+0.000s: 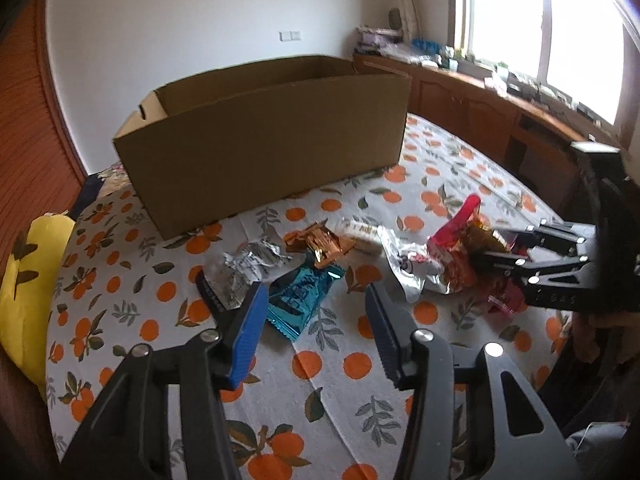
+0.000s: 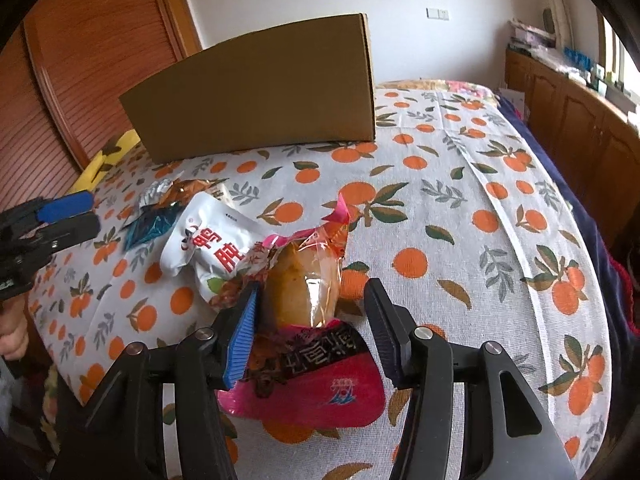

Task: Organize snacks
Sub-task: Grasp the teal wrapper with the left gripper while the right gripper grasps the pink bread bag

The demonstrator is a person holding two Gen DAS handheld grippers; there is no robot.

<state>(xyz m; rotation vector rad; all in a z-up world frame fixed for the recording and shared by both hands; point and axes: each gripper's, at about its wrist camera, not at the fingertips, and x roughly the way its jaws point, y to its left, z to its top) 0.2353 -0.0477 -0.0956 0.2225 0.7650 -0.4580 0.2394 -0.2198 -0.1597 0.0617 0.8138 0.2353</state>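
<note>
Right gripper, jaws wide, straddles pink-ended clear snack packet mid-bed near front edge. Left gripper also wide, empty. Close squarely on packet's middle, then lift to brown cardboard box.

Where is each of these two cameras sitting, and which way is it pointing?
Left wrist: rides the left gripper, looking over its open fingers at the teal packet, cardboard box and right gripper.
Right wrist: rides the right gripper, open around the pink-wrapped snack; the left gripper and a hand show at left.
Shared: box, teal packet, white packet, orange-print cloth.
</note>
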